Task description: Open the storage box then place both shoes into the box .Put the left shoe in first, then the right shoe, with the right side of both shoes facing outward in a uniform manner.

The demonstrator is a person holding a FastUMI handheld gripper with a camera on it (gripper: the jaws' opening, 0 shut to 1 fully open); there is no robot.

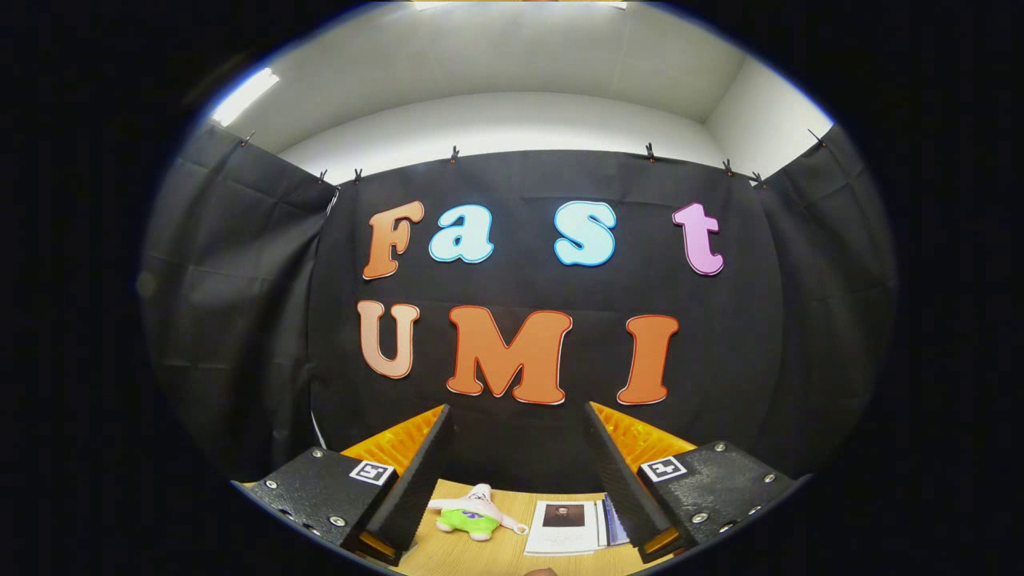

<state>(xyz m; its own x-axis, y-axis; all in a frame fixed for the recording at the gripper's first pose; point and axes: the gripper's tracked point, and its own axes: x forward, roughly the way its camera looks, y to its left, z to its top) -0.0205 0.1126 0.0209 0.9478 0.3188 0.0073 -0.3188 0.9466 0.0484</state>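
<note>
Two fingers (516, 448) spread apart, holding nothing, above a plush toy (474, 514) and booklet (564, 526).

Hand-held gripper (518, 464): two black ribbed fingers (416, 472) showing orange backing, black screw-fastened mounts each bearing a white square marker, standing parted.

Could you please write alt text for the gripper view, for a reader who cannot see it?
The gripper is held open and raised, its two fingers spread apart with nothing between them, pointing at the booth's black cloth wall. Below and between the fingers, on a wooden table, lie a small plush toy and, beside it, a printed sheet with a small picture.
</note>
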